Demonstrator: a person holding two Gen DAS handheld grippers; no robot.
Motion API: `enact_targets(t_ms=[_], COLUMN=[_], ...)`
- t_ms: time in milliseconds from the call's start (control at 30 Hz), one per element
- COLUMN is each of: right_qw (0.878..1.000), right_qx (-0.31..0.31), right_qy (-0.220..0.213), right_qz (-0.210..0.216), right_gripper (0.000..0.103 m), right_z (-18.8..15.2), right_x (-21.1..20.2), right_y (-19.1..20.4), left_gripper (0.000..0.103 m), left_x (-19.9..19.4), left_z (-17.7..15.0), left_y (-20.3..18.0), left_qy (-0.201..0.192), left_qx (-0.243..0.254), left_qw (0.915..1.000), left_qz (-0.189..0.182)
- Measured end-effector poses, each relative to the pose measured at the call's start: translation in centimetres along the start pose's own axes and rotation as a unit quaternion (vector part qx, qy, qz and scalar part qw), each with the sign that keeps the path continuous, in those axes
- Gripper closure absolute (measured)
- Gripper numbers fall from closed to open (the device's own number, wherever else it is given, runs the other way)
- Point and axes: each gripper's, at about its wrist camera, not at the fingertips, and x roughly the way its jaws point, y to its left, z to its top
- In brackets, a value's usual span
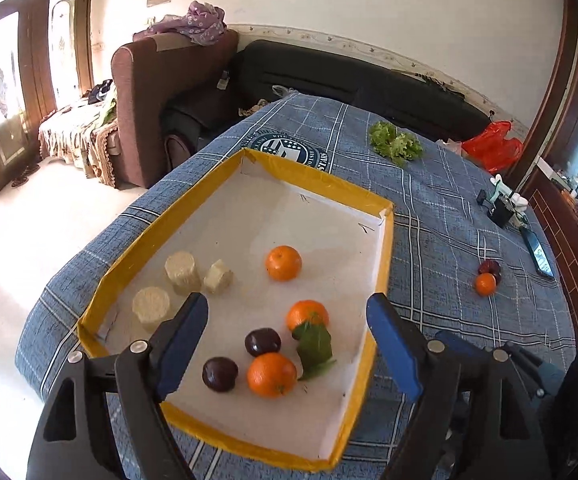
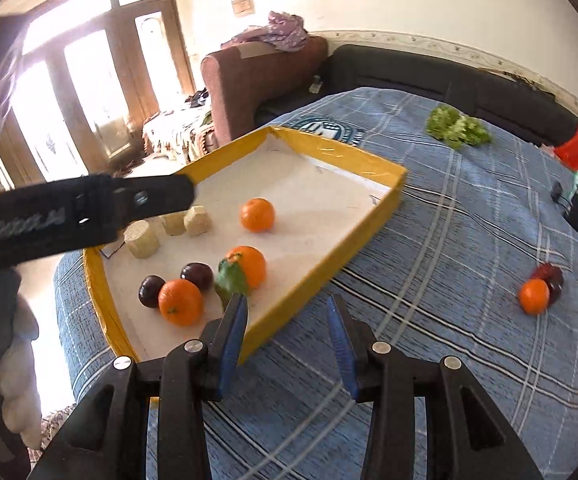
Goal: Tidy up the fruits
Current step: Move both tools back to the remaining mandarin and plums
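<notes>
Blue plaid tablecloth [image 1: 429,216] | phone [image 1: 539,252] seen only from left wrist

The left gripper [image 1: 289,344] hangs above the yellow-rimmed tray [image 1: 321,184], its blue fingers [image 1: 181,344] spread wide with nothing between them. On the tray's white floor lie three oranges [image 1: 283,263], two dark plums [image 1: 263,342], a green leaf [image 1: 313,346] and three pale cylinders [image 1: 182,270]. The tray sits on a blue checked cloth [image 1: 429,216]. Off to the right on the cloth, another orange [image 1: 485,283] touches a dark red fruit [image 1: 489,267]. Lettuce [image 1: 395,143] lies farther back.
</notes>
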Motion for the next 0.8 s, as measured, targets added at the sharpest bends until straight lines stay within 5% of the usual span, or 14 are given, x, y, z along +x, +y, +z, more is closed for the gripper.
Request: enact_targets(t_ms=[267,567,800], right_qw=[0.999,0.997,0.992], right_qx=[0.040,0.065,0.097], right_qy=[-0.014,-0.029,-0.036], right_qz=[-0.020,-0.044,-0.076], right_gripper=[0.057,0.057,0.053], right_z=[-1.4,-2.7,-3.5], right_x=[-2.6,-5.1,-6.7], right_y=[-3.3,-6.0,-9.7], left_gripper=[0.022,0.022,0.016], left_x=[-2.7,-3.3,-2.9], left_z=[-1.5,-2.6,-3.8], left_y=[-2.4,-4.1,-5.8], left_qy=[-0.037,-0.035,0.001], left_qx=[0.033,0.060,0.075], left_qw=[0.9981,0.9970,0.9970], left_qz=[0.037,0.034,-0.018])
